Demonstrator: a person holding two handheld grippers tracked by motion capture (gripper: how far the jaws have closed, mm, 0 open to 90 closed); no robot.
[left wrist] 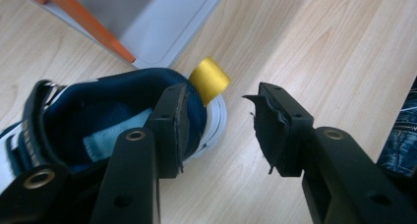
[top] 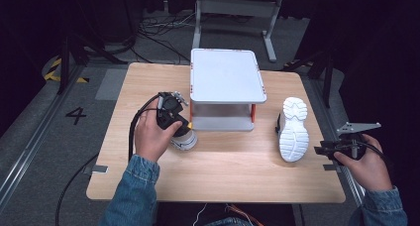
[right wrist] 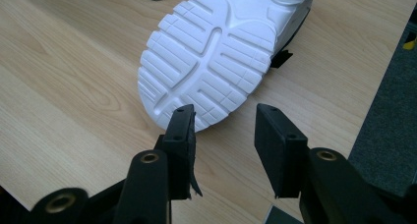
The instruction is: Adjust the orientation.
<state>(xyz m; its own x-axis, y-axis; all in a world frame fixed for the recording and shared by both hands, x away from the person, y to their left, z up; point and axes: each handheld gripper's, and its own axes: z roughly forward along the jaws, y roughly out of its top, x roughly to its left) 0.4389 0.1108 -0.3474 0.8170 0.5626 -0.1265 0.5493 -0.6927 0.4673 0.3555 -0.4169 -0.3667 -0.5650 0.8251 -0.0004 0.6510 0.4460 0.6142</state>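
Observation:
A white and navy shoe (top: 186, 141) stands by the front left leg of the white shelf unit (top: 225, 77). In the left gripper view its navy-lined heel (left wrist: 98, 111) carries a yellow pull tab (left wrist: 209, 79). My left gripper (left wrist: 221, 94) is open at that heel, one jaw over the collar, the other clear of it over bare wood. From above, the left gripper (top: 182, 128) hangs just over this shoe. A second white shoe (top: 294, 129) lies sole up at the right. My right gripper (right wrist: 225, 111) stands open at the end of its ridged sole (right wrist: 216, 52), not gripping it.
The wooden table (top: 223, 171) carries the two-level shelf unit (left wrist: 162, 17) at its middle back, with orange posts. The right gripper (top: 321, 149) sits close to the table's right edge. Cables and a metal frame (top: 233, 18) stand on the floor behind.

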